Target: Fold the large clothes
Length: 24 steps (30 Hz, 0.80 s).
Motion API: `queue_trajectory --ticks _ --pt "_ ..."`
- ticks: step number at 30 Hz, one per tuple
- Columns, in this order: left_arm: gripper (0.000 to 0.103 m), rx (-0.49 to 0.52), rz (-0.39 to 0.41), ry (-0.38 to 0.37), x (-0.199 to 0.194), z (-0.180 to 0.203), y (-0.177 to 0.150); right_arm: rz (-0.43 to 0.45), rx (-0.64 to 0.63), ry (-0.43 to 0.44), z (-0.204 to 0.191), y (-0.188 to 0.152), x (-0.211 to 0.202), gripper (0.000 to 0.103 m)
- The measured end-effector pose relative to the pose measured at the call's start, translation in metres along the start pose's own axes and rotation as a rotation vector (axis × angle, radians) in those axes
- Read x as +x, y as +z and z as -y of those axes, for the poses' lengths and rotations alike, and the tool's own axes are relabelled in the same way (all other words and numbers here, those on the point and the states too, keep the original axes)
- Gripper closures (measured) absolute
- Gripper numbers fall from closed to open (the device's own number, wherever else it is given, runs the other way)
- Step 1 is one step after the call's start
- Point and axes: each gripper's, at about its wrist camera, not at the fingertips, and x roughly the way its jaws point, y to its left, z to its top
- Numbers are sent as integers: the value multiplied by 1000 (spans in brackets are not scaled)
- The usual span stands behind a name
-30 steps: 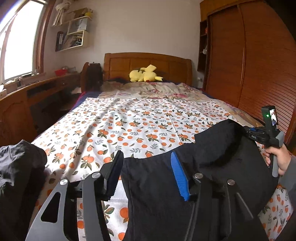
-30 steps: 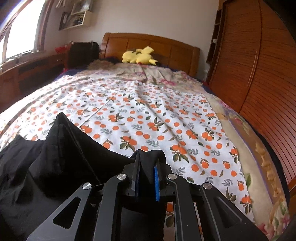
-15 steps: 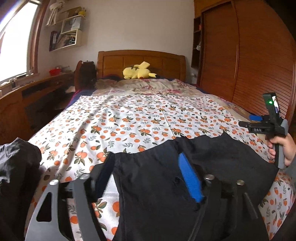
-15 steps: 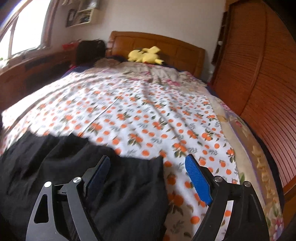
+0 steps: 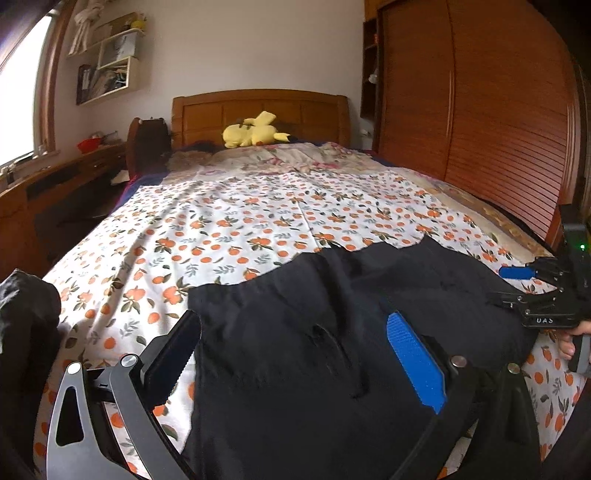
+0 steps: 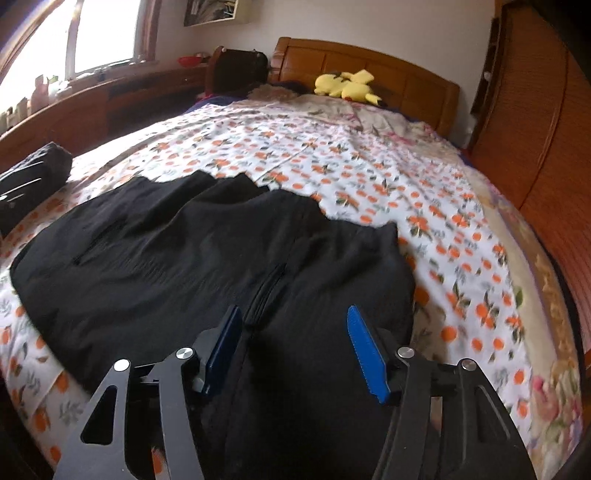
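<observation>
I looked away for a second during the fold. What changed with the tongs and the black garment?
Both tongs let go: the right tongs, earlier shut on the black garment, released it and are now closing; the left tongs are opening. The garment dropped flat on the bed. The yellow plush stayed put.

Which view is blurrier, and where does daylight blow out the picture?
Right wrist view: motion-smeared, orange-print bedsheet soft, bright window washed out at upper left. Left wrist view: sharper, window overexposed at left edge; black garment shows little detail.
</observation>
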Motion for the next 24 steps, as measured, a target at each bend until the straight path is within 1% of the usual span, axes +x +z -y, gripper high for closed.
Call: queue_trajectory --ticks 2,5,9,12,16,18,22,24 --pt "2 10 -4 -8 0 5 -2 -2 6 8 -2 -7 -4 46" --pt "2 27 -6 -15 0 14 -5 12 8 -7 -4 -15 -10 46" --pt "2 45 -9 -24 -1 23 -9 48 60 -16 4 -27 -16 46" --pt "2 52 -13 -28 -2 27 -12 57 97 -9 10 -32 -20 46" --pt "2 62 -19 -40 -3 34 -15 62 100 -58 19 -36 -24 46" --pt "2 66 -21 -50 -3 40 -17 44 104 -82 26 -41 -20 46" --pt "2 85 -32 -74 -3 54 -24 -61 151 -25 34 -55 5 46" --pt "2 96 -40 -84 -3 61 -29 -66 138 -34 33 -55 6 46"
